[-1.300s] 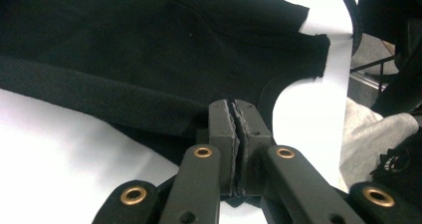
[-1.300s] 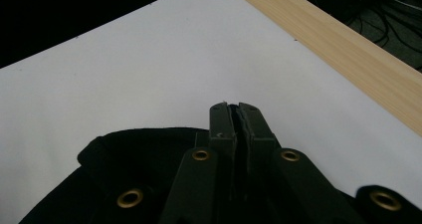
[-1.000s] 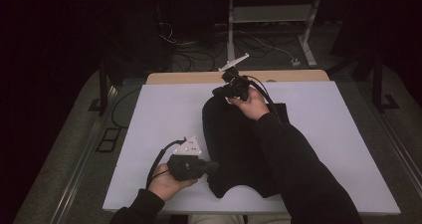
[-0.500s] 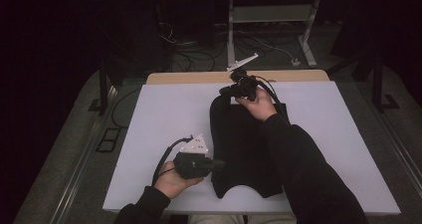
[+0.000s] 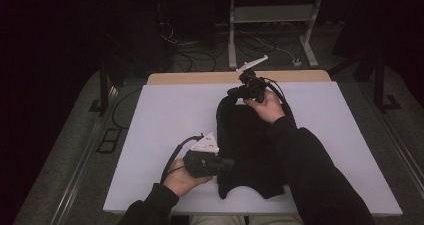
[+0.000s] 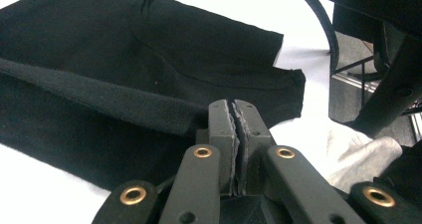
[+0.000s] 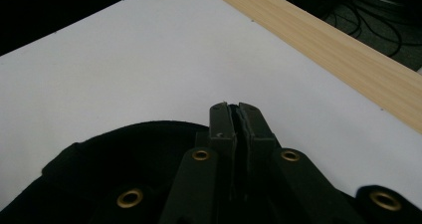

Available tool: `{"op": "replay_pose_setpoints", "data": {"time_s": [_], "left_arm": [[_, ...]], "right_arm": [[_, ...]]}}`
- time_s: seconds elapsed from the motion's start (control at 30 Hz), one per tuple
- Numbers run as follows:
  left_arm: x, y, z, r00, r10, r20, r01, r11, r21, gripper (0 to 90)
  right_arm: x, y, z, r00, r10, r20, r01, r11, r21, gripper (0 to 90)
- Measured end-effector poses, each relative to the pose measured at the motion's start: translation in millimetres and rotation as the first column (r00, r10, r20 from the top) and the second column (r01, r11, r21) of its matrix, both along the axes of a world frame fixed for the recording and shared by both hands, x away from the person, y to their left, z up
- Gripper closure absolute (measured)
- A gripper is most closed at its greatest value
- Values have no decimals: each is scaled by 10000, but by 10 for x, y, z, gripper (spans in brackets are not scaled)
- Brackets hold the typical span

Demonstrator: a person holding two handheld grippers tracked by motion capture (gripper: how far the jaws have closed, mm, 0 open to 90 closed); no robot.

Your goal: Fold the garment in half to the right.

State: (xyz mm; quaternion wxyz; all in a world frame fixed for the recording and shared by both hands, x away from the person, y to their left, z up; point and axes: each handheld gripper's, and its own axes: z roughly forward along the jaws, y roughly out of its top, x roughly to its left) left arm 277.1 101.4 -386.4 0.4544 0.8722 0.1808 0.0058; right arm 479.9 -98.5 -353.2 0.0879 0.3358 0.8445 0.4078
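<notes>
A black fabric garment (image 5: 250, 150) lies flat on the white worktop (image 5: 165, 110), running from its near edge toward the far side. The left gripper (image 5: 227, 163) sits at the garment's near left edge, jaws pressed together on a fold of the cloth. The right gripper (image 5: 234, 91) is at the garment's far end, jaws closed tight; whether they pinch cloth cannot be told.

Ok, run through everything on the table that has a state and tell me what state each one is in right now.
Black garment: lying folded lengthwise on the white table, a folded edge raised.
Left gripper: jaws shut, at the garment's near left edge; whether they pinch cloth, I cannot tell.
Right gripper: jaws shut, at the garment's far end; a pinch there is unclear too.
</notes>
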Motion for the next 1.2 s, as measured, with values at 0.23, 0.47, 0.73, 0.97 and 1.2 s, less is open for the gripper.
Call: {"op": "replay_pose_setpoints", "data": {"time_s": [0.23, 0.47, 0.73, 0.97, 1.2], "left_arm": [[9, -94, -8, 9998, -183, -40, 183, 9998, 6, 857], [14, -215, -1, 9992, -404, -37, 404, 9992, 8, 857], [35, -352, 4, 9975, -712, -30, 712, 9975, 45, 858], [39, -474, -12, 9952, -973, -83, 973, 9952, 87, 858], [52, -590, 22, 9924, -1228, -69, 1229, 9924, 70, 858]], "right_arm": [[-21, -116, -27, 9999, -163, -38, 163, 9999, 24, 845], [-35, -244, -41, 9993, -365, -64, 366, 9993, 53, 844], [-39, -364, -41, 9986, -526, -83, 526, 9986, 50, 844], [-51, -483, -36, 9973, -726, -121, 727, 9974, 21, 844], [-44, -621, -19, 9955, -942, -110, 943, 9955, 56, 844]]}}
